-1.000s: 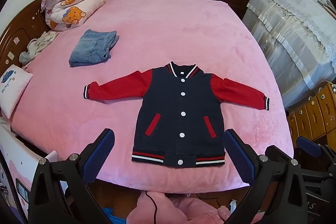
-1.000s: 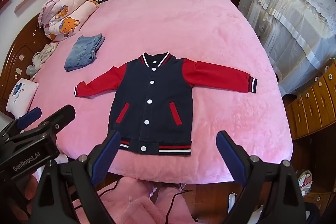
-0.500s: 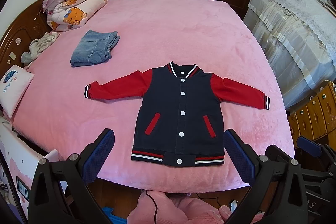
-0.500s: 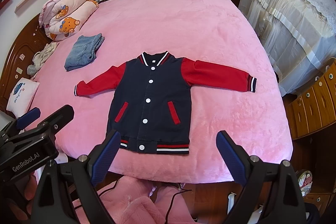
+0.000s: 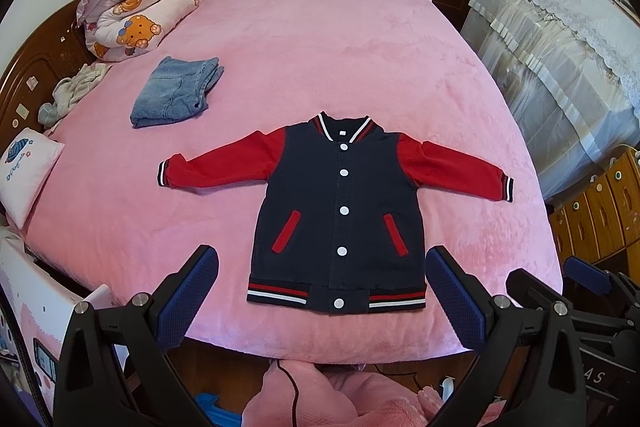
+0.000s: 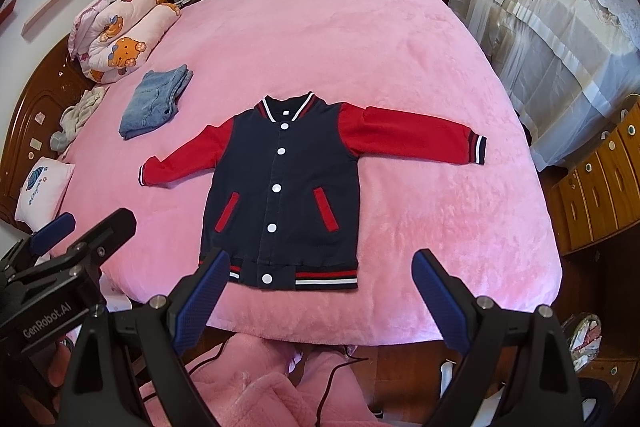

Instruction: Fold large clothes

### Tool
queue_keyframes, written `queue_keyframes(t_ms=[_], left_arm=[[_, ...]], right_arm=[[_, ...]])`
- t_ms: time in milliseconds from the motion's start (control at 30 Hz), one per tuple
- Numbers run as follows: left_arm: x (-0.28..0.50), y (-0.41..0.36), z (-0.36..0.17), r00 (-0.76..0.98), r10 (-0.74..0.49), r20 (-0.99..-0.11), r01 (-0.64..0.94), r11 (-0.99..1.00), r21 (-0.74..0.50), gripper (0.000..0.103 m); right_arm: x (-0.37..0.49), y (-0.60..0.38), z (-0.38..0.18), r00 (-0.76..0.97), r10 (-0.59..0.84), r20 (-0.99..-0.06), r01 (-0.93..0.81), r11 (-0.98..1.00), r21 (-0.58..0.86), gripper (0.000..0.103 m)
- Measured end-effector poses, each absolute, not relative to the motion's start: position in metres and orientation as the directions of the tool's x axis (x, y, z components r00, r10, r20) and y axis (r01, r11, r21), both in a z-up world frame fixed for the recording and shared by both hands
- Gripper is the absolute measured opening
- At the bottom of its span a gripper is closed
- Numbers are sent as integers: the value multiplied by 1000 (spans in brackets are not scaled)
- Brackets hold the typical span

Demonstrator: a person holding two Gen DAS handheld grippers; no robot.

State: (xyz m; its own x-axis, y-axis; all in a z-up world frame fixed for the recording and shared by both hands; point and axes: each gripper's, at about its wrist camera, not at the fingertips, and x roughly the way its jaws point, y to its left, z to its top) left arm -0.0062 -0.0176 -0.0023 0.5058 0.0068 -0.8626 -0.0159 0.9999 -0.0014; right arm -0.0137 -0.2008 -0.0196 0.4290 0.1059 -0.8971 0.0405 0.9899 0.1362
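Observation:
A navy varsity jacket [image 5: 340, 203] with red sleeves and white snap buttons lies flat, front up, on the pink bed [image 5: 320, 59], both sleeves spread out sideways. It also shows in the right wrist view [image 6: 280, 187]. My left gripper [image 5: 320, 291] is open and empty, held above the bed's near edge just short of the jacket's striped hem. My right gripper [image 6: 320, 287] is open and empty, also near the hem, its left finger [image 6: 200, 295] overlapping the hem's left corner in view.
Folded blue jeans [image 5: 176, 93] lie on the bed behind the left sleeve. A rolled bear-print quilt [image 5: 136, 15] sits by the wooden headboard, with a small pillow [image 5: 24, 171] at the left edge. A covered bed [image 5: 560, 47] and wooden drawers [image 5: 600, 203] stand on the right.
Both grippers have drifted slightly back, so the jacket sits a little higher in view. The jacket has not moved and both grippers stay open.

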Motion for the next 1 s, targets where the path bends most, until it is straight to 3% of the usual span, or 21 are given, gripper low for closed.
queue_keyframes(t_ms=[633,1000], left_arm=[[13,28,-39,391,37,-920,-112,994,-8,102],[57,96,-67,375,-7,-927,-117,992,-55,102]], right_arm=[[15,-168,-41,375,83,-923,36,994,104,93],[51,-122,-67,365,-26,-931,96,995,10,92]])
